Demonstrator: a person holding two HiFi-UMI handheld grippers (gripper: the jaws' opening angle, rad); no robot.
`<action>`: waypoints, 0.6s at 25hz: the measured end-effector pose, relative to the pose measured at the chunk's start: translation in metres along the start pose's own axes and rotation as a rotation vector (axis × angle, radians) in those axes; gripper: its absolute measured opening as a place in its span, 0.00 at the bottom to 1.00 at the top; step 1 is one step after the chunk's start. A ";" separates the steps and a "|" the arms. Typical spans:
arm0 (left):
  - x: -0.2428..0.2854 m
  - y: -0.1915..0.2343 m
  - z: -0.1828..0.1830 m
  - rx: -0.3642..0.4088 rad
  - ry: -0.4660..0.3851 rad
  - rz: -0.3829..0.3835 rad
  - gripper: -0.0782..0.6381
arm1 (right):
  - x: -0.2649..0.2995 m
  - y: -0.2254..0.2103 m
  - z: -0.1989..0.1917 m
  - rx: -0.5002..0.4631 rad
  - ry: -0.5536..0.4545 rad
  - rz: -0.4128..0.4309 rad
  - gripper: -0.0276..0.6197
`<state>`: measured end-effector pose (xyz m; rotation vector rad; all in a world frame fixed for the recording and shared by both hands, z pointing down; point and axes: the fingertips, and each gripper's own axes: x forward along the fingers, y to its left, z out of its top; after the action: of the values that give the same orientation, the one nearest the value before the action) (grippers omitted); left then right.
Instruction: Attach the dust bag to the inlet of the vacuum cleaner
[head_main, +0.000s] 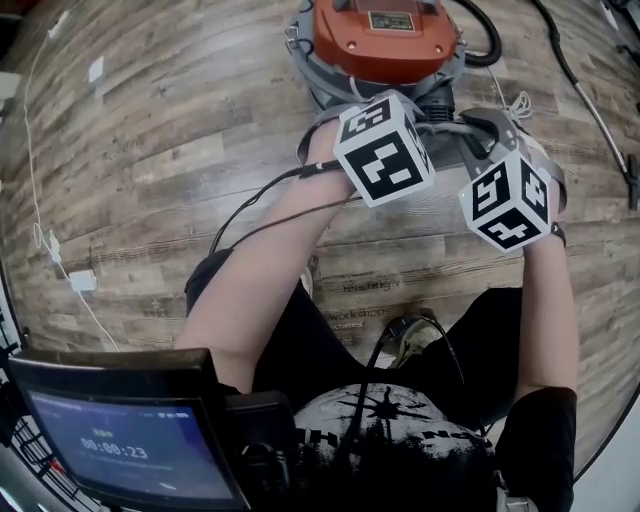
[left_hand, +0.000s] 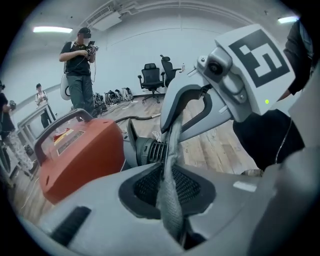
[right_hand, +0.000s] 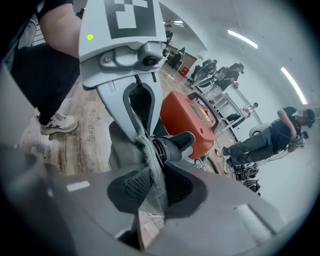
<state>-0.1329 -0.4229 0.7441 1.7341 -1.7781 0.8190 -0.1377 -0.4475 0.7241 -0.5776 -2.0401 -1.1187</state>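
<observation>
Pinching grey dust bag (left_hand: 171, 137): left gripper (left_hand: 169, 192), right gripper (right_hand: 152, 187), both nearly closed

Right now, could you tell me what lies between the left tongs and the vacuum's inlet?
Only the dust bag's grey fabric, pinched in the left tongs, as the left gripper view shows.

Wood-plank floor (head_main: 150, 150) throughout. Far ahead of left tool (left_hand: 169, 192): pale wall (left_hand: 135, 45), two black office chairs (left_hand: 150, 76) against it, ceiling strip light (left_hand: 52, 29) up-left. Ahead-right of right tool (right_hand: 152, 185): more strip lights (right_hand: 243, 39), metal-frame desks (right_hand: 225, 102).
</observation>
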 end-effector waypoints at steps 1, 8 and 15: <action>0.000 0.000 -0.002 0.001 0.004 0.001 0.17 | -0.001 0.001 0.002 -0.015 0.006 -0.001 0.15; 0.002 0.003 0.007 0.099 -0.017 0.068 0.16 | 0.004 0.001 -0.010 0.071 -0.018 0.002 0.15; -0.003 0.002 0.035 0.130 -0.084 0.088 0.19 | 0.019 0.003 -0.031 0.187 0.008 0.021 0.15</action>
<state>-0.1330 -0.4459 0.7177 1.8069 -1.9063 0.9295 -0.1359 -0.4713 0.7519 -0.4987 -2.0991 -0.9043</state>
